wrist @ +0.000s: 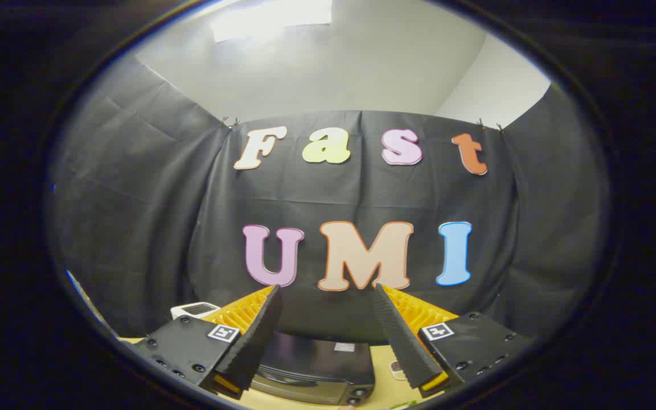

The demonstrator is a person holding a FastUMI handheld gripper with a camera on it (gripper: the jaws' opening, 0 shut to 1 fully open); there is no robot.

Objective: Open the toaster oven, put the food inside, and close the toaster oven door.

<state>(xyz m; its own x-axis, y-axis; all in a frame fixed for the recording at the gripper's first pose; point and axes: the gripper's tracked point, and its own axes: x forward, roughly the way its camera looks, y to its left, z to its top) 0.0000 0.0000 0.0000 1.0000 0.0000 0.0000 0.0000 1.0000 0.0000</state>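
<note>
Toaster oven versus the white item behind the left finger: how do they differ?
The toaster oven is dark and glossy with a metal front edge; the white item is pale with a dark grille on top. The toaster oven looks much bigger. It lies below and between the open gripper's fingers, while the white item sits outside them, partly hidden. Both rest on the tan table.

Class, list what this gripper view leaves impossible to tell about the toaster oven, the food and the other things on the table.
- Toaster oven: seen from above between the open gripper fingers; its door faces away, so open or shut cannot be told.
- Food: nothing identifiable; only slivers at the table edge, cut off.
- White object: half hidden behind the left finger.
- Small item: hidden by the right finger.
</note>
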